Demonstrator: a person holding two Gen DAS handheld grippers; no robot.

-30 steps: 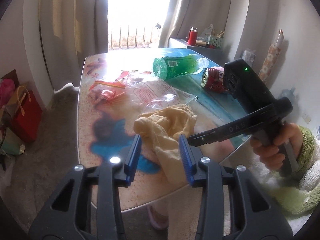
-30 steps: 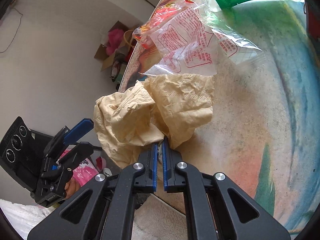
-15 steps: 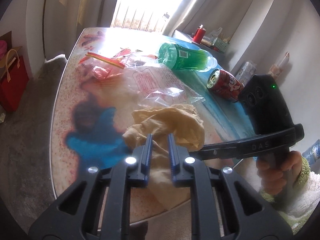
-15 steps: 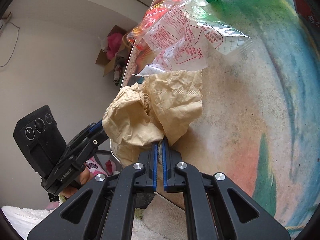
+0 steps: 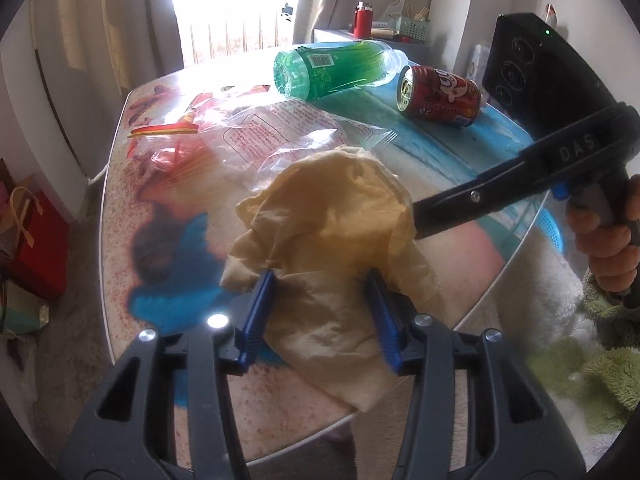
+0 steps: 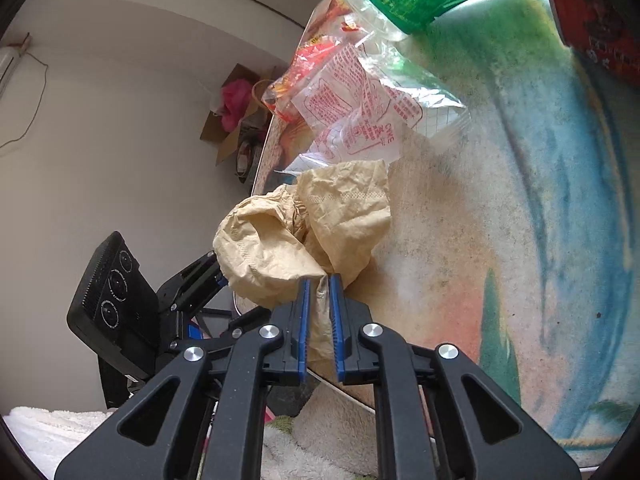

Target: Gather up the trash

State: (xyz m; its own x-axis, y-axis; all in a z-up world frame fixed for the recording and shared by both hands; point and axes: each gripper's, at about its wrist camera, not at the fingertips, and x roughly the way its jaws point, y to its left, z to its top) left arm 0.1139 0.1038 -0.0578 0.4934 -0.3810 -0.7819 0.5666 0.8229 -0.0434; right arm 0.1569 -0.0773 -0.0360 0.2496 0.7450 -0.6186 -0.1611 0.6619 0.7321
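A crumpled tan paper napkin (image 5: pixel 332 220) (image 6: pixel 340 216) lies at the near edge of the printed table (image 5: pixel 160 240), partly hanging over it. My left gripper (image 5: pixel 320 300) straddles its lower part. The jaws are opening, with the paper filling the gap between the blue pads. My right gripper (image 6: pixel 319 304) comes in from the right. Its jaws are opening too, with a fold of the napkin still between them. A person's hand holds its handle. Behind the napkin lie a clear plastic bag (image 5: pixel 288 136), a green bottle (image 5: pixel 340 66) and a red can (image 5: pixel 440 94).
A red-orange wrapper (image 5: pixel 168 148) lies on the table's left part. A blue basket (image 5: pixel 554 228) shows below the table's right edge. A red gift bag (image 5: pixel 36 240) stands on the floor at the left. A cardboard box (image 6: pixel 236 120) sits by the wall.
The left gripper closed in on the napkin, then widened and sank closer to it. The right gripper's pads, pressed together on the napkin before, have parted. The napkin shifted slightly.
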